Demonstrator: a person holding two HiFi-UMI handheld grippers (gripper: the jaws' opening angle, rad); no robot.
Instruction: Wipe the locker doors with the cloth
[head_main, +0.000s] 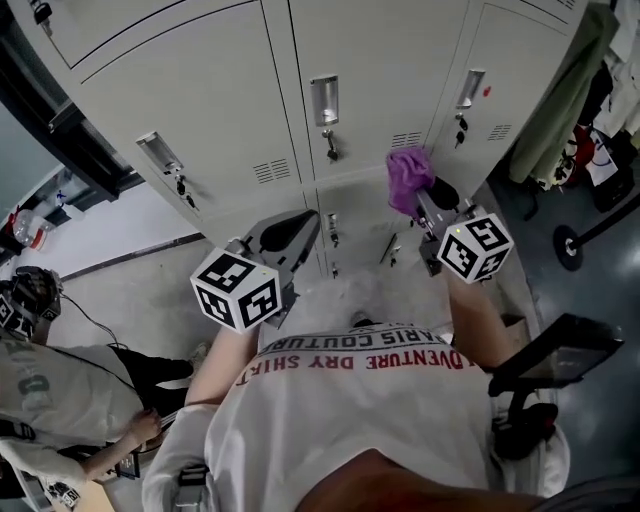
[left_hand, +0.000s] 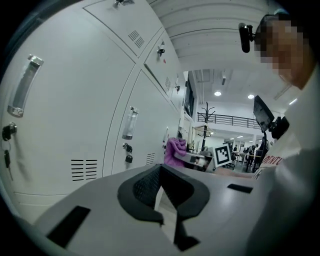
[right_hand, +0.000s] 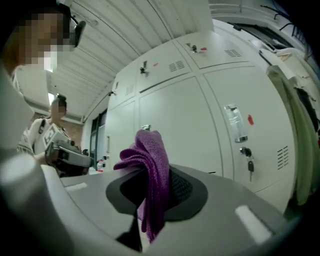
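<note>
Light grey locker doors fill the wall ahead, each with a recessed handle and a key in its lock. My right gripper is shut on a purple cloth, held up near the bottom edge of the middle upper door. I cannot tell whether it touches. In the right gripper view the cloth bunches up and hangs down between the jaws of the gripper, with a door beyond. My left gripper is lower and left, shut on nothing. Its tips point along the lockers.
A lower row of locker doors runs under the upper one. A person sits on the floor at lower left. A green garment hangs at the right, with a black stand and screen beside me.
</note>
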